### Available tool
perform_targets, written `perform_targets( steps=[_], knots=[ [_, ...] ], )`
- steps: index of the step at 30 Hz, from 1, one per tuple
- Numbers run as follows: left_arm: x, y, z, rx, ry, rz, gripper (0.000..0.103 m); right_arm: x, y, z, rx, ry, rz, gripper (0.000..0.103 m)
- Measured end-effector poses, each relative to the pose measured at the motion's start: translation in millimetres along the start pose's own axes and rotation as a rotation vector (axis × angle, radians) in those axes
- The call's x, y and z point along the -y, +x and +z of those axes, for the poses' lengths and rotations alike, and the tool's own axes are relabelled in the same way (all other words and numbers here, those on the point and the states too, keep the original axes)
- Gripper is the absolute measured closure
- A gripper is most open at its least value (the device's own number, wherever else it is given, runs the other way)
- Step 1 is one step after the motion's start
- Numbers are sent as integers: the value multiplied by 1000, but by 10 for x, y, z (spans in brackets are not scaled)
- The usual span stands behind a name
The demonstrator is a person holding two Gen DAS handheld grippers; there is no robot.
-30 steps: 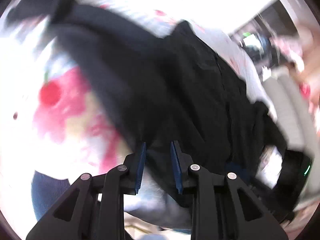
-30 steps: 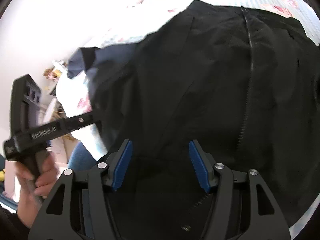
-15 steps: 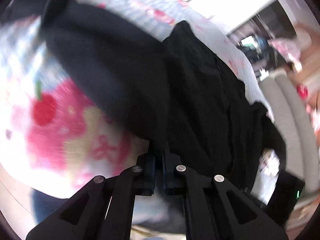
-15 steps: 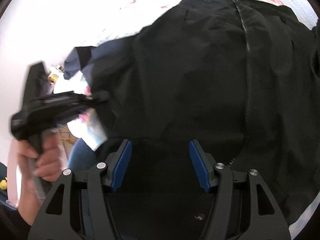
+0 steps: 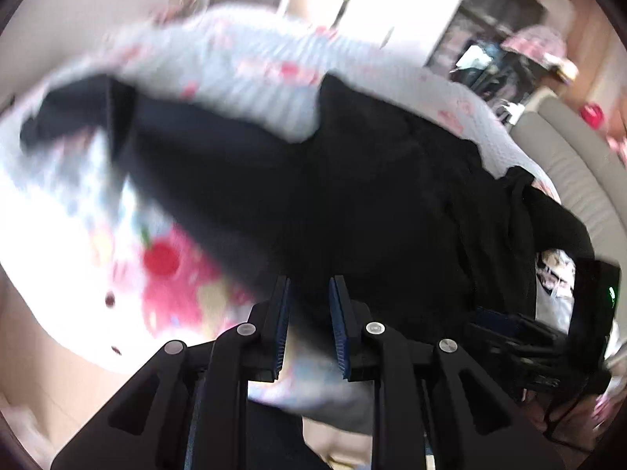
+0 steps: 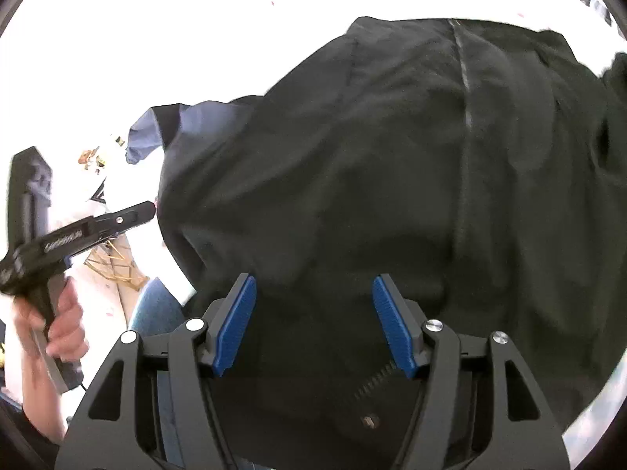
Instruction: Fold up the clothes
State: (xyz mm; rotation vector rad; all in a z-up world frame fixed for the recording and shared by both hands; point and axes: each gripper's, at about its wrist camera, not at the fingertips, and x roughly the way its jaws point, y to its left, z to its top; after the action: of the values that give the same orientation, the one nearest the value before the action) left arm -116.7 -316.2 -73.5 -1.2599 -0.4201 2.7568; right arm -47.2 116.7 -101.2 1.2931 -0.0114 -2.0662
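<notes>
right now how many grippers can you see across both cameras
2. The right gripper hovers open over the black jacket, near its hem. The left gripper is off the jacket's left edge, its jaws opening with nothing between them. No others show.

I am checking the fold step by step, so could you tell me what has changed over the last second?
The left gripper pinched shut at the near edge of the black garment, then lifted away; its jaws are opening again with nothing clamped between them. The right gripper stayed open over the garment, which still lies spread on the patterned cover.
</notes>
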Motion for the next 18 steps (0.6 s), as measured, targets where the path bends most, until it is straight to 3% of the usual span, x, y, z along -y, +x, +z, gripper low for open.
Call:
perform_targets(
  steps=[3,4,6,8,10,15,18],
  knots=[
    [162,114,21,-5,67,-134,75,-174,202,106,-32,-65,15,39],
    [169,221,26,-32,76,-145,74,-209,326,105,-67,-77,25,39],
    [115,519,24,-131,72,-86,74,-237,549,65,-128,-102,4,38],
    [-7,738,-1,-211,46,-39,74,-276,624,-9,-131,-142,-19,38],
    [-149,824,-45,-247,18,-51,75,-309,579,-82,-119,-167,-27,40],
    [-42,906,-88,-256,80,-48,74,-364,481,-258,-119,-236,-30,42],
    [-12,892,-138,-258,123,-49,64,-401,447,-330,-155,-280,-14,42]
  ],
)
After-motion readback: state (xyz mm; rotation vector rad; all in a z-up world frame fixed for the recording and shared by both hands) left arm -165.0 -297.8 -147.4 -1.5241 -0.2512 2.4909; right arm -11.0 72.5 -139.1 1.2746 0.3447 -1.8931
